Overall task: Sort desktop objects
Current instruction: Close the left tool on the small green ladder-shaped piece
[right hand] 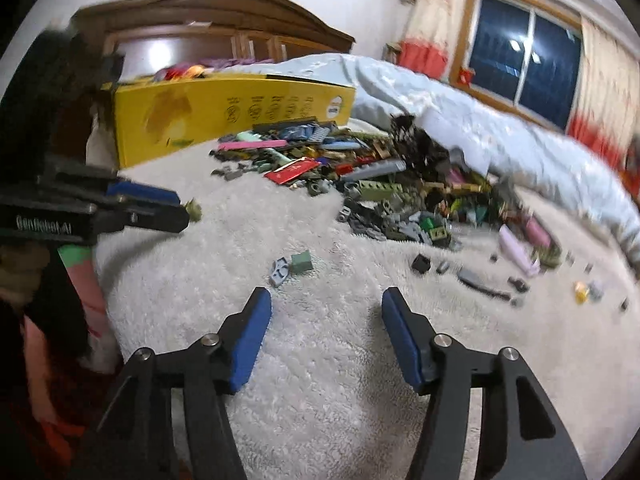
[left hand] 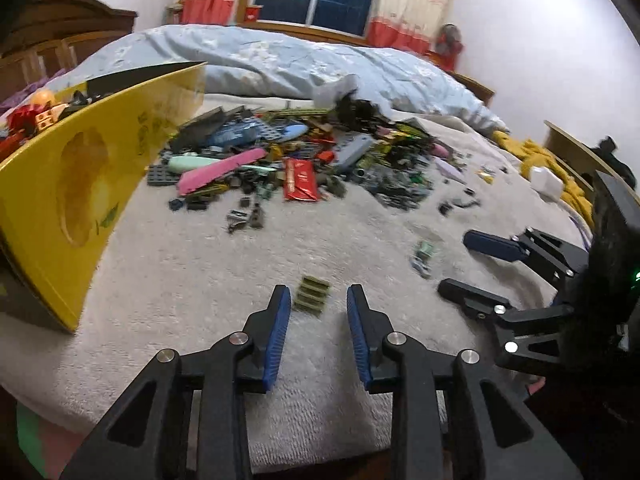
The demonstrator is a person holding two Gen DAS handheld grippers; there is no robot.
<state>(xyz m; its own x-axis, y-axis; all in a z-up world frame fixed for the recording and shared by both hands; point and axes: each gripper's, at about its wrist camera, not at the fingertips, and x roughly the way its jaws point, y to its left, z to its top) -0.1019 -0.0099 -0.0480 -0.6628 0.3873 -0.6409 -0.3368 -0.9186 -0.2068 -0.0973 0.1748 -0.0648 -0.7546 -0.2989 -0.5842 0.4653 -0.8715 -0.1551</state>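
A big pile of mixed toy bricks (left hand: 304, 160) (right hand: 380, 188) lies on a white fleece blanket (left hand: 180, 272). My left gripper (left hand: 318, 294) (right hand: 184, 208) is low over the blanket, jaws apart. An olive ridged brick (left hand: 312, 300) (right hand: 195, 209) lies at its fingertips, narrower than the gap, with no pad pressing on it. My right gripper (right hand: 326, 294) (left hand: 454, 262) stands open to the right of the left one, with nothing between its fingers. Just ahead of it lie a small grey piece (right hand: 280, 270) and a green block (right hand: 302, 262).
A tall yellow cardboard box (left hand: 72, 184) (right hand: 224, 116) stands at the left with toys showing above its rim. A red flat packet (left hand: 300, 180) lies at the pile's near side. Loose bricks (right hand: 520, 248) scatter to the right. A pale blue duvet (left hand: 280, 64) rises behind.
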